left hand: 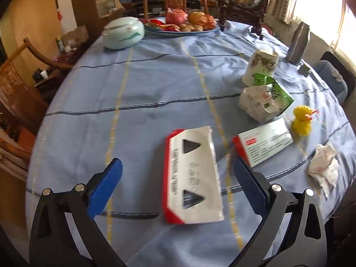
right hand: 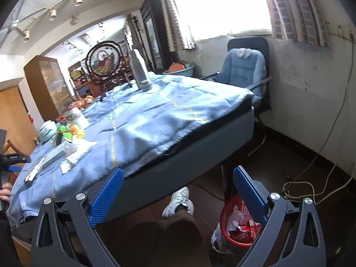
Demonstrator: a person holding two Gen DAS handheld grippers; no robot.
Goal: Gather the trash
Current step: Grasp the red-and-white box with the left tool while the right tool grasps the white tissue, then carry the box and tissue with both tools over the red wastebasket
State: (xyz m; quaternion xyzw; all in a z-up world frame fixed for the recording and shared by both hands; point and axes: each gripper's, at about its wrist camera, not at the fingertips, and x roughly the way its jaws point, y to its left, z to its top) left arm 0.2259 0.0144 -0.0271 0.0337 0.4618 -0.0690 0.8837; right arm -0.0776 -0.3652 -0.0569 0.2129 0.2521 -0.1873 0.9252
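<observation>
While left tool (left hand: 178, 184) spread wide, red-white flattened carton (left hand: 192, 175) lies between fingers, untouched.

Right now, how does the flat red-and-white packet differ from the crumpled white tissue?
The red-and-white packet lies flat between the open left claw fingers; the crumpled tissue sits bunched near the table edge. The packet is larger, with red borders and triangular cutouts; the tissue is mostly white. Both rest on the blue tablecloth.

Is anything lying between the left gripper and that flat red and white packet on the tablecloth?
Nothing visible. The left gripper is open, and the red and white packet lies flat between its fingers, on bare tablecloth.
</observation>
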